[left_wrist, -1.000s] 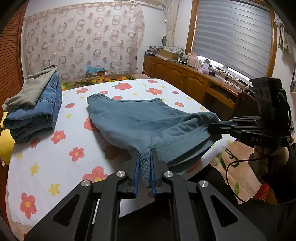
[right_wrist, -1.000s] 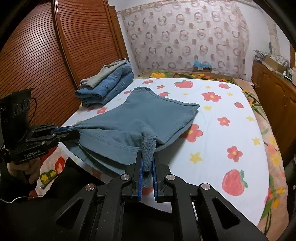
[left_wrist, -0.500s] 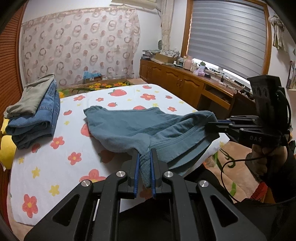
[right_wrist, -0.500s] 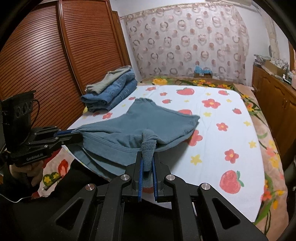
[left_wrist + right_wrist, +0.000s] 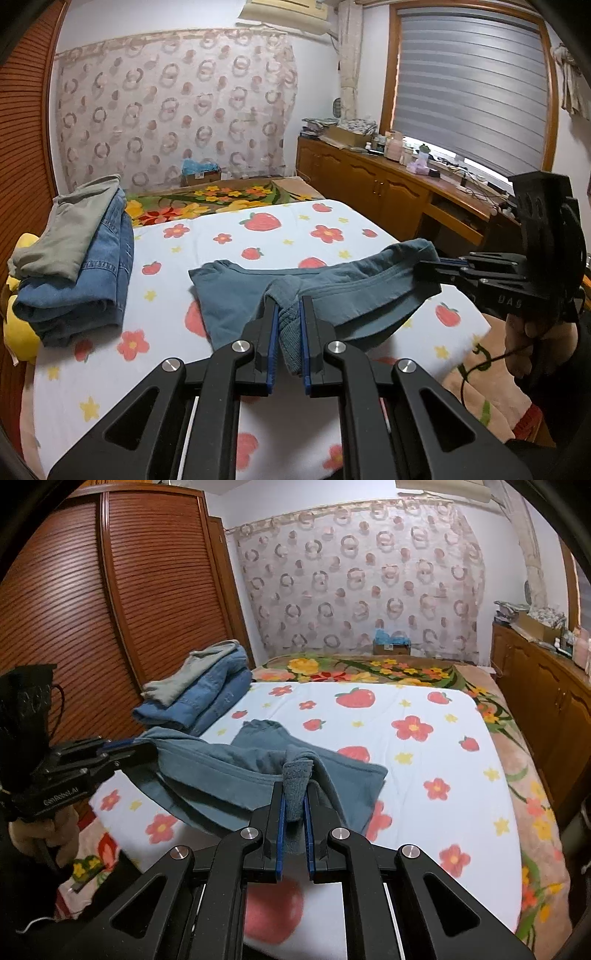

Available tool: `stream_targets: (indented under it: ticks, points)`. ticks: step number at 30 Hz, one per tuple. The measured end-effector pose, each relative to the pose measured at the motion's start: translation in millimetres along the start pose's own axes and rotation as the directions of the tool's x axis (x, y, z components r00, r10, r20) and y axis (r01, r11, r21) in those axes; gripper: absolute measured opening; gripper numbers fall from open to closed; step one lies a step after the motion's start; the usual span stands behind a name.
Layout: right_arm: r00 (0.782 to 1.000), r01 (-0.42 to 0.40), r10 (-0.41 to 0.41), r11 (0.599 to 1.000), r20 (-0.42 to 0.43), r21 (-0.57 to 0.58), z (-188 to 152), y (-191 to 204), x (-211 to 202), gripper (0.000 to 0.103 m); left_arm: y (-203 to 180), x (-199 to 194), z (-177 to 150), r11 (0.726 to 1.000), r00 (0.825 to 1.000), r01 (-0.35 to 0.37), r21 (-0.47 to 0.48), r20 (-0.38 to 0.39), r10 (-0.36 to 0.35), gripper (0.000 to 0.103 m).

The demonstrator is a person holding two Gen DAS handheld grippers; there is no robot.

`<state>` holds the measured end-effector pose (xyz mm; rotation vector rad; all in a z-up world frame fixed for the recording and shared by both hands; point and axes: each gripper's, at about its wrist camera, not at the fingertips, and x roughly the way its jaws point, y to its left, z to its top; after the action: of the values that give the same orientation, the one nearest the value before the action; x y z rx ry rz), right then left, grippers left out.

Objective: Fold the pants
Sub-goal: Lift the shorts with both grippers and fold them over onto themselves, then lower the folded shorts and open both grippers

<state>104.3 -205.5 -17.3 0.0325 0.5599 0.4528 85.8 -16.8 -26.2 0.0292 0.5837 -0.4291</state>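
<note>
Teal-grey pants [image 5: 232, 299] [image 5: 343, 775] lie partly on the flowered bed sheet [image 5: 266, 236] [image 5: 424, 775]. Their near edge is lifted off the bed and hangs stretched between both grippers, over the part still lying flat. My left gripper [image 5: 289, 310] is shut on one bunched corner of that edge; in the right wrist view the left gripper [image 5: 123, 746] reaches in from the left. My right gripper [image 5: 295, 794] is shut on the other corner and shows at the right in the left wrist view [image 5: 437, 266]. A hand [image 5: 532, 332] holds its grip.
A stack of folded blue jeans [image 5: 81, 291] [image 5: 214, 698] with an olive garment on top sits at the bed's left side. A yellow pillow [image 5: 16, 332] lies beside it. A wooden cabinet [image 5: 369, 184] runs along the right; a slatted wardrobe [image 5: 74, 609] stands left.
Both grippers have carried the held edge forward over the bed and slightly up. The flat part of the pants now looks shorter, with the lifted edge closer to the far end.
</note>
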Motion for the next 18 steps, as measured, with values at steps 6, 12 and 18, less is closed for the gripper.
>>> stream_targets:
  ticks: [6, 12, 18]
  points:
    - [0.999, 0.022, -0.02, 0.999, -0.048, 0.028, 9.7, -10.5, 39.8, 0.008, 14.0, 36.8, -1.9, 0.999, 0.999, -0.033, -0.017, -0.044, 0.033, 0.011]
    - [0.994, 0.024, -0.018, 0.998, -0.103, 0.058, 13.7, -19.4, 72.8, 0.008, 20.5, 52.6, -10.9, 0.998, 0.995, -0.06, -0.035, -0.082, 0.057, 0.014]
    - [0.992, 0.059, -0.054, 0.997, -0.114, 0.046, 14.4, -20.1, 81.3, 0.008, 21.2, 50.6, -14.0, 0.996, 0.994, -0.084, -0.02, -0.072, 0.083, 0.031]
